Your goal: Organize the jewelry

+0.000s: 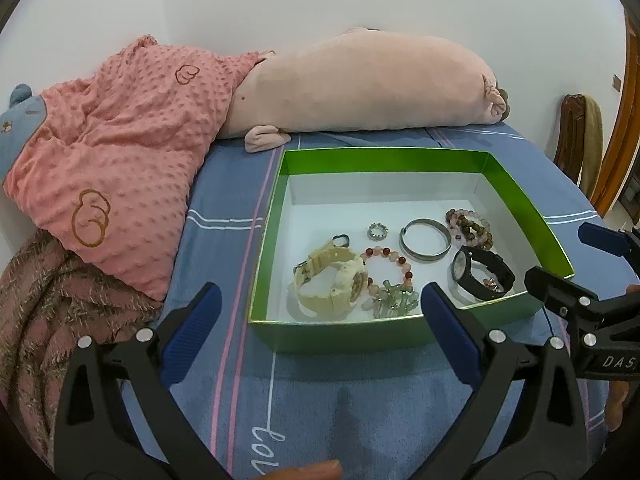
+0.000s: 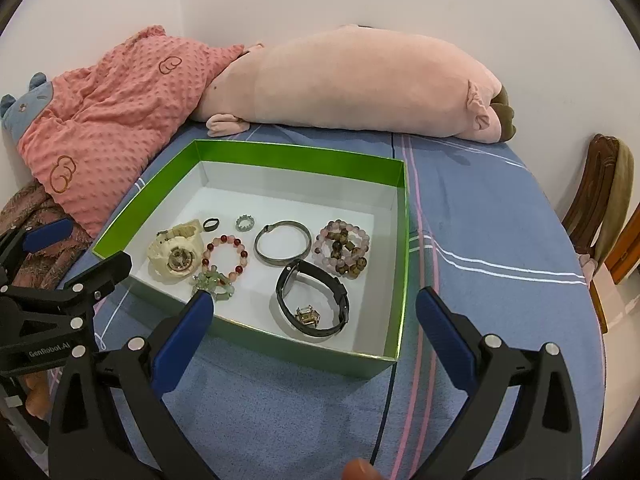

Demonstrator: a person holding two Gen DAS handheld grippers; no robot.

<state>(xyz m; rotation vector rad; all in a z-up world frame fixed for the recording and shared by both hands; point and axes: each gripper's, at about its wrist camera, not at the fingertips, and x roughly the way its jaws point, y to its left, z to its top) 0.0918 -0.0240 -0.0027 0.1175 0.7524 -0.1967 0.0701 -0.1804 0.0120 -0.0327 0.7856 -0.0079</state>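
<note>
A green box (image 1: 520, 204) (image 2: 403, 248) with a white floor lies on the blue bedspread. In it lie a cream watch (image 1: 332, 280) (image 2: 176, 254), a black watch (image 1: 486, 274) (image 2: 316, 300), a silver bangle (image 1: 425, 240) (image 2: 283, 243), a pink-red bead bracelet (image 1: 384, 258) (image 2: 225, 256), brown-pink bead bracelets (image 1: 470, 226) (image 2: 342, 249), a pale green bracelet (image 1: 394, 300) (image 2: 212, 282), a silver ring (image 1: 377, 232) (image 2: 245, 223), a dark ring (image 1: 341, 241) (image 2: 211, 224) and a gold charm (image 2: 307, 315). My left gripper (image 1: 320, 320) and right gripper (image 2: 312, 320) are open and empty at the box's near edge.
A long pink plush pillow (image 1: 360, 88) (image 2: 352, 84) lies behind the box. A pink dotted blanket (image 1: 120, 152) (image 2: 104, 120) and a brown throw (image 1: 44, 300) lie to the left. A wooden chair (image 2: 600, 208) stands beyond the bed's right edge.
</note>
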